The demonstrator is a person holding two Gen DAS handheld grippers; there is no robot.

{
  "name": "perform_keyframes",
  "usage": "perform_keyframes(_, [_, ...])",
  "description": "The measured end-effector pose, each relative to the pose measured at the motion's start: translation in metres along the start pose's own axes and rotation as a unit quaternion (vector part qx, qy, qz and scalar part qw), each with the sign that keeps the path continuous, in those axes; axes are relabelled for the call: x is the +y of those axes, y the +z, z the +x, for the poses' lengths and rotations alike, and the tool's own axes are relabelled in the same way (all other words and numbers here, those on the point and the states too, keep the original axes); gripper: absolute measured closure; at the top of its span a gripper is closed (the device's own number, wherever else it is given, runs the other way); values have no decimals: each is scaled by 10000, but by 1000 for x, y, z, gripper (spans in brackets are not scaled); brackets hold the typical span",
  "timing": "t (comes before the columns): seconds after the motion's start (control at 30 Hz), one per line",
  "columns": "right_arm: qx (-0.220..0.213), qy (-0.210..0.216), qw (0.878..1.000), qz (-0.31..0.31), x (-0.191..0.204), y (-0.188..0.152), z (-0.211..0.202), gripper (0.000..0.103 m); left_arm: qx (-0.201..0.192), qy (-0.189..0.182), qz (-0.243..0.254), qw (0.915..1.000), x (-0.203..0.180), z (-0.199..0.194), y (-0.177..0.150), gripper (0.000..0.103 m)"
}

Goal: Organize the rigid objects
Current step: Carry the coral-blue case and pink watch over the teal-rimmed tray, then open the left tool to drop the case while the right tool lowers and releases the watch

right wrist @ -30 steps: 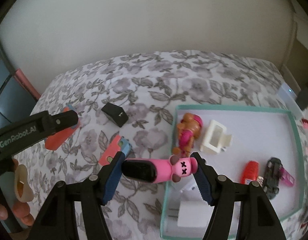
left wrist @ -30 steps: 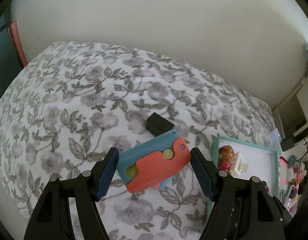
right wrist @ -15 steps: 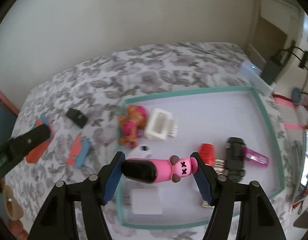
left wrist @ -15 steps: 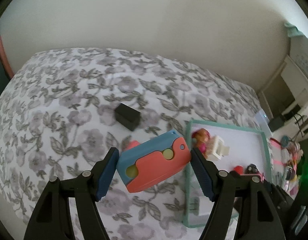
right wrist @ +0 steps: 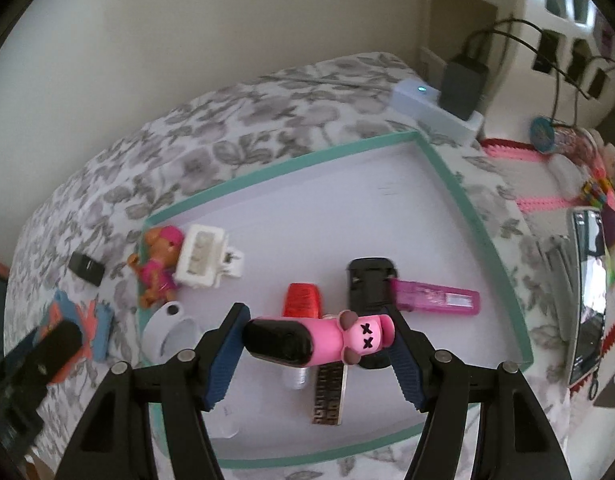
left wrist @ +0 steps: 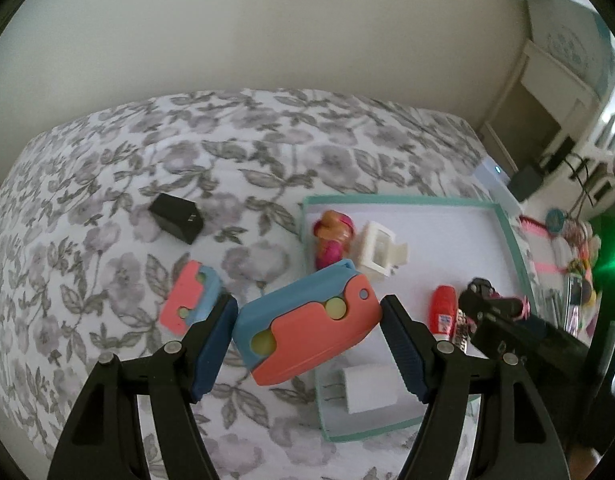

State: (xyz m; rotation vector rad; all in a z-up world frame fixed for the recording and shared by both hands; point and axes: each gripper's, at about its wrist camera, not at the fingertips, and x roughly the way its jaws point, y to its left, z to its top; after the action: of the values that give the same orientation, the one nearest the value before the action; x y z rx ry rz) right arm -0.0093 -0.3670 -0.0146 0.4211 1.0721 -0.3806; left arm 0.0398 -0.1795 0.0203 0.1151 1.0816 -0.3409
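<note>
Grey-flowered bedding (left wrist: pixel 107 160) covers the bed against a pale wall, with a teal-rimmed tray (left wrist: pixel 387 200) lying on it (a doll, a white clip, a red bottle and a toy car already lie inside). Reaching forward over the tray's near left corner, the left gripper (left wrist: pixel 309 336) clamps a blue-and-coral block (left wrist: pixel 307 328) tilted between its blue pads, while a smaller matching block (left wrist: pixel 189 298) and a black cube (left wrist: pixel 175 224) lie on the bedding to the left. Over the tray's middle, the right gripper (right wrist: pixel 319 342) grasps a pink bear-faced toy (right wrist: pixel 319 340) lying crosswise, its black end at the left pad.
</note>
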Motion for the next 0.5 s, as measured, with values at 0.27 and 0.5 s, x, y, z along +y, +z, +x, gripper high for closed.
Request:
perform_keyframes(0.27, [-77, -192, 9997, 149, -16, 6, 1, 33, 71, -8, 412, 9991, -31, 6, -6, 29])
perform_keyframes(0.5, [-116, -297, 9991, 291, -26, 7, 1, 33, 162, 83, 757, 9970, -57, 18, -12, 28])
